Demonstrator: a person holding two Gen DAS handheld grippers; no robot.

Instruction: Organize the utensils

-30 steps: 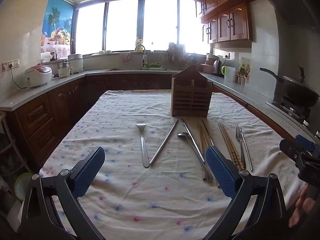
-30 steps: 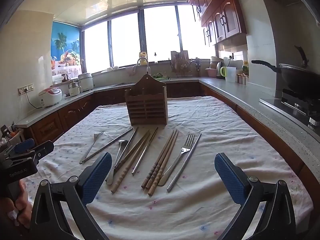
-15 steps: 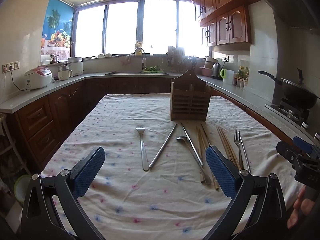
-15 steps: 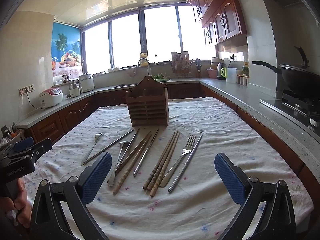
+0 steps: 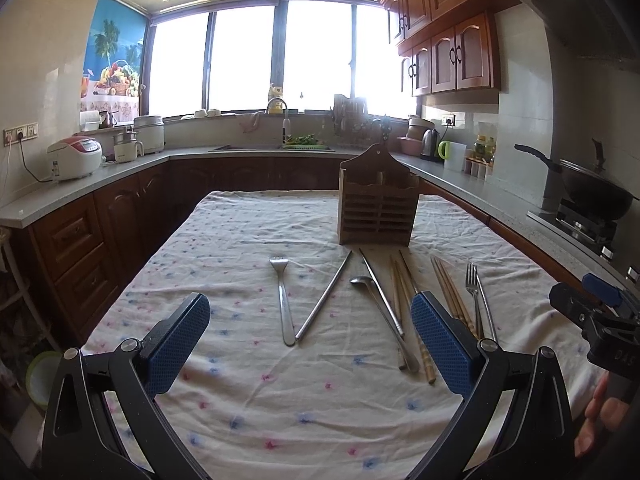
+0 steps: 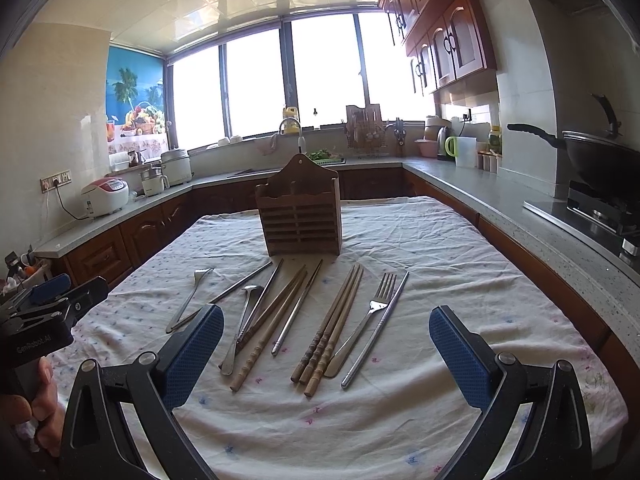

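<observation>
A wooden utensil holder (image 5: 378,210) (image 6: 301,218) stands upright at the far middle of the cloth-covered table (image 5: 256,408). In front of it lie a fork (image 5: 282,300), a metal chopstick (image 5: 325,300), a spoon (image 5: 384,312), wooden chopsticks (image 6: 334,328), a second fork (image 6: 366,320) and more metal chopsticks (image 6: 378,328). My left gripper (image 5: 310,346) is open and empty, above the near cloth. My right gripper (image 6: 326,356) is open and empty, above the handle ends of the utensils.
Kitchen counters run around the table. A rice cooker (image 5: 74,156) stands at the left, a sink (image 5: 280,146) at the back, a wok on a stove (image 5: 592,192) at the right. Wall cabinets (image 5: 448,56) hang at the upper right.
Both grippers have tilted up and pulled back slightly, so the utensils and holder sit lower in both views. Both stay open. Nothing on the table has moved.
</observation>
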